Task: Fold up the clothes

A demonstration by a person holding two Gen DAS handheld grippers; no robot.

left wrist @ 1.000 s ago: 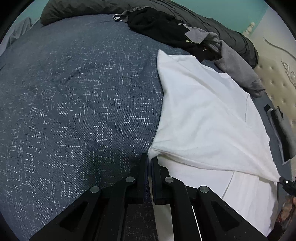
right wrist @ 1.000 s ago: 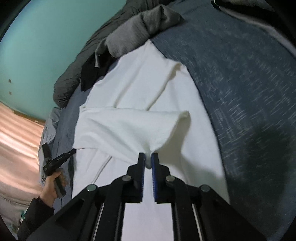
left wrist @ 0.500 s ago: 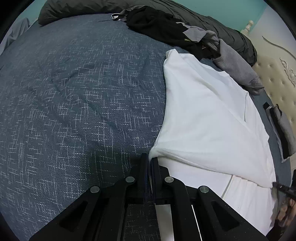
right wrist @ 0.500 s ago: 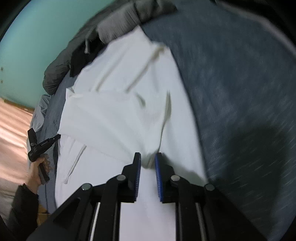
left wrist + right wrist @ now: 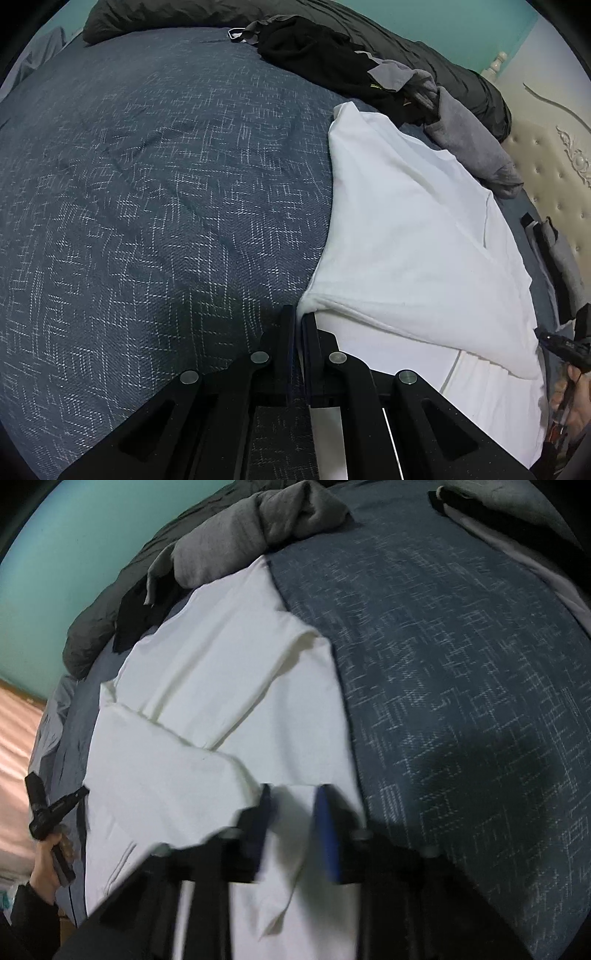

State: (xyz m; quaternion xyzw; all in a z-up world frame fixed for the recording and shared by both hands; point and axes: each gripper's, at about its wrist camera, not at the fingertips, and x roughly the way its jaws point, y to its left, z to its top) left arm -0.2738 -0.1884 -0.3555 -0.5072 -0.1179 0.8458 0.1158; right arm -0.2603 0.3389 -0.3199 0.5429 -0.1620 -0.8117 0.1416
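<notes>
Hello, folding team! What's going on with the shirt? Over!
Left gripper shut on white shirt. Right gripper open over shirt. Grey clothes piled beyond, not blocking.

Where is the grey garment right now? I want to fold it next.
In the left wrist view the grey garment lies bunched at upper right, just beyond the white garment, against the dark rolled duvet near the headboard.
</notes>
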